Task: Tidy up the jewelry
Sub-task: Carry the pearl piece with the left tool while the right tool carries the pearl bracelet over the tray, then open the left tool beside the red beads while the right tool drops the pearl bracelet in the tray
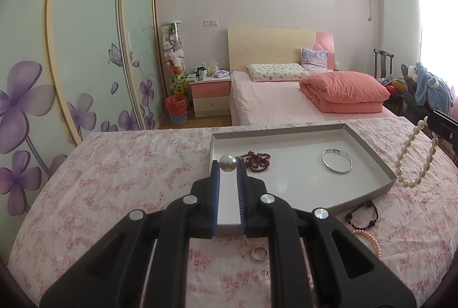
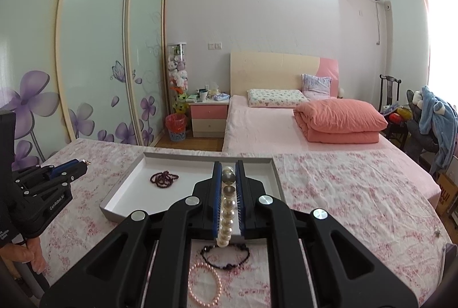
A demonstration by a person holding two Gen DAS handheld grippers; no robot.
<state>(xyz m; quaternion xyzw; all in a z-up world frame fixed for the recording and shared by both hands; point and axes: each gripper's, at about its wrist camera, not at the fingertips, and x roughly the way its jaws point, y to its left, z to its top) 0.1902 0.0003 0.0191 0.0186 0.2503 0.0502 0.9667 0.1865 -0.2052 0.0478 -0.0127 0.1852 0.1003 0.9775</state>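
Pearls: left gripper [image 1: 228, 165] was pinched on a single pearl [image 1: 228, 163] above the tray [image 1: 369, 162] near rim; right gripper [image 2: 228, 173] was clamped along a pearl bracelet [image 2: 227, 210], rest of the strand dangling off the tray's right side. Likely light, hard, slick beads on a floppy string, so better gripped across several beads than one. Left view alone showed a silver bangle [image 1: 337, 164] in the tray and a ring [image 1: 260, 253] on the cloth before it; right view alone showed a pink bracelet [image 2: 205, 283] before the tray.
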